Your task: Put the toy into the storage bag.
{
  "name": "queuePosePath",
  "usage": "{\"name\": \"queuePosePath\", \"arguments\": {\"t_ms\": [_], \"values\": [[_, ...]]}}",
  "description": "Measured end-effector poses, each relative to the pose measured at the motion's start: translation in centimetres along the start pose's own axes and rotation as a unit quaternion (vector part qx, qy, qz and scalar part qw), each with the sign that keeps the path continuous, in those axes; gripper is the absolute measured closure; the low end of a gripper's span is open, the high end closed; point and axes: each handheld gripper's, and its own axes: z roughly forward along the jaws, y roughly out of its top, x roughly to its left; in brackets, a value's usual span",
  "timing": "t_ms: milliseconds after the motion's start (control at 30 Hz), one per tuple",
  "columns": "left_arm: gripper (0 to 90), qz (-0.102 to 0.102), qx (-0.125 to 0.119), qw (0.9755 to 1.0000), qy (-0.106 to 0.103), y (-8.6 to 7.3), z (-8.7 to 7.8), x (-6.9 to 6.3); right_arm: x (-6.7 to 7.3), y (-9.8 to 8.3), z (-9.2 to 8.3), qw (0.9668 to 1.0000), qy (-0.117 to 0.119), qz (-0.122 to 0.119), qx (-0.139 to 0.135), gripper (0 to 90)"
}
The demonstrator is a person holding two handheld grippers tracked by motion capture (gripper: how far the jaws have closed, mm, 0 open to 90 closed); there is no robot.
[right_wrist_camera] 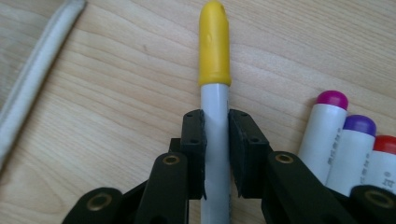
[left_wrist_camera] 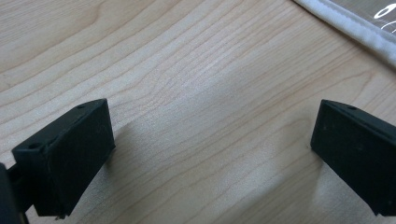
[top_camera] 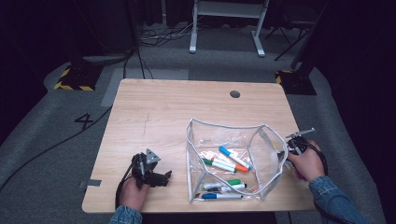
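Note:
A white marker with a yellow cap (right_wrist_camera: 215,56) lies on the wooden table, and my right gripper (right_wrist_camera: 215,121) is shut on its barrel, pads pressed on both sides. In the high view my right gripper (top_camera: 286,156) sits at the right wall of a clear pouch (top_camera: 229,158) that stands wide at the top and holds several markers (top_camera: 233,158). At the front left, my left gripper (top_camera: 161,178) rests low over bare wood. Its jaws stand open (left_wrist_camera: 212,140) with nothing between them, and the pouch's white trim (left_wrist_camera: 355,28) runs past the top right corner.
Magenta (right_wrist_camera: 327,126), purple (right_wrist_camera: 352,144) and red (right_wrist_camera: 383,158) capped markers lie side by side just right of the held one. The pouch's white edge (right_wrist_camera: 32,79) lies to its left. The table (top_camera: 163,107) has a cable hole (top_camera: 235,94) at the back.

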Motion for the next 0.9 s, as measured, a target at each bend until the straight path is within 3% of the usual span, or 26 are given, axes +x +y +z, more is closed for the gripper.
{"name": "queuePosePath", "arguments": {"t_ms": [100,233,333,633,900], "values": [[0.0,0.000,0.000,1.0000,0.000,0.0,0.0,0.0,0.1,0.0,-0.6,0.9998,0.016,0.009,-0.004,77.3],[0.0,0.000,0.000,1.0000,0.000,0.0,0.0,0.0,-0.1,0.4,-2.9,0.9991,0.036,0.006,-0.022,77.3],[0.0,0.000,0.000,1.0000,0.000,0.0,0.0,0.0,-0.1,0.7,-4.5,0.9988,0.038,-0.004,-0.031,77.4],[0.0,0.000,0.000,1.0000,0.000,0.0,0.0,0.0,0.6,2.1,-9.8,0.9968,0.040,-0.039,-0.057,77.4],[0.0,0.000,0.000,1.0000,0.000,0.0,0.0,0.0,2.9,3.7,-13.6,0.9916,0.048,-0.095,-0.074,77.4]]}}
